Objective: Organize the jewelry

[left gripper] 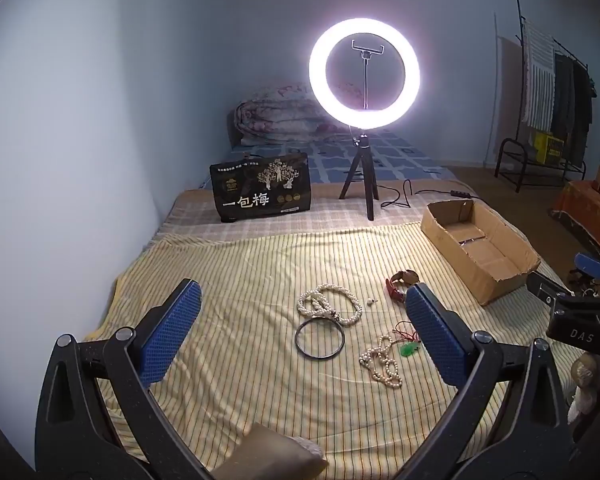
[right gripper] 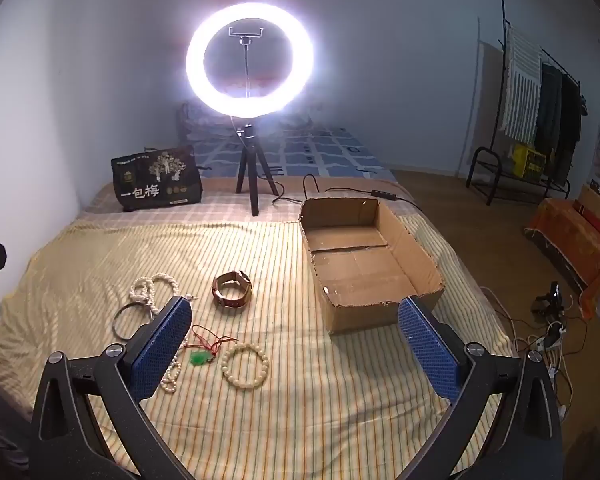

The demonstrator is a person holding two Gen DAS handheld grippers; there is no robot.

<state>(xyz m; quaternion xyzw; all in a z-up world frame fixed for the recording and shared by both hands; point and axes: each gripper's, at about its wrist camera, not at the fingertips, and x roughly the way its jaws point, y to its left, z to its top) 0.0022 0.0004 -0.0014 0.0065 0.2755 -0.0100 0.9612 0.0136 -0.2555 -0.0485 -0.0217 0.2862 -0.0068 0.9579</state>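
Note:
Jewelry lies on the yellow striped bedsheet. A white bead necklace, a dark bangle, a pearl strand, a green pendant on red cord and a brown watch show in the left wrist view. In the right wrist view I see the watch, the pendant, a cream bead bracelet, the bangle and the necklace. An open cardboard box stands to the right. My left gripper and right gripper are open and empty above the sheet.
A lit ring light on a tripod stands behind the sheet, its cable trailing past the box. A black bag sits at the back left. The wall runs along the left. A clothes rack and floor cables are right.

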